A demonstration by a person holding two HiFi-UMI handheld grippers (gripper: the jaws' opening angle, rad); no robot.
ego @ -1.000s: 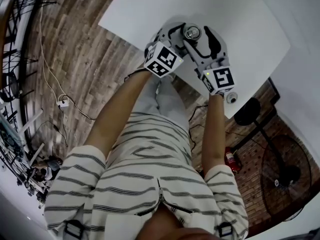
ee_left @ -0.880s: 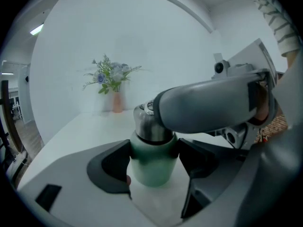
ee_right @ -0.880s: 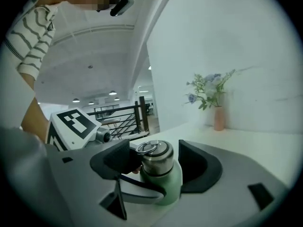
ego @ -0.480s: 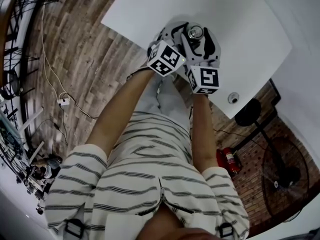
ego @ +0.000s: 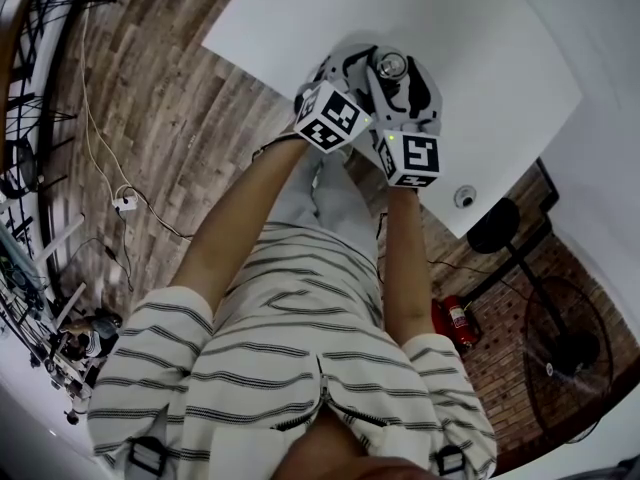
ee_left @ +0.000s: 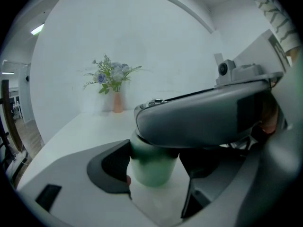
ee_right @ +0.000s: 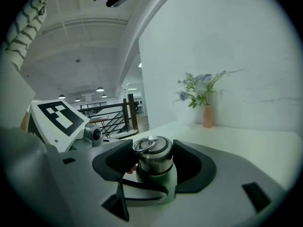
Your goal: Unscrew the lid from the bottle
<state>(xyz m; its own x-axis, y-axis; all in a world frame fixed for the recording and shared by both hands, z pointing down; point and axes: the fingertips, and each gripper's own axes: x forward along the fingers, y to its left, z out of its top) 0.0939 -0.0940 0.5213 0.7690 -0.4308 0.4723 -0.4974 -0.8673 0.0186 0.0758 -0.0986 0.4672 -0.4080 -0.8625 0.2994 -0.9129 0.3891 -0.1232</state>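
The bottle [ee_left: 154, 167] is clamped by the left gripper [ee_left: 156, 178] against twisting, while the right gripper's [ee_right: 155, 167] jaws, lately closing but not yet tight, are set round the lid [ee_right: 152, 150].

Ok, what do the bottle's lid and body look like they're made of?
The lid looks like brushed stainless steel: grey, with soft reflections and a shiny ring on top. The bottle below is pale green and matte, coated metal or plastic; I cannot tell which.

Your look from above.
Your short-sleeved shirt [ego: 290, 368] has dark stripes; the grey left gripper [ee_left: 156, 171] and right gripper [ee_right: 156, 164] bear black-and-white marker cubes [ego: 330, 118].
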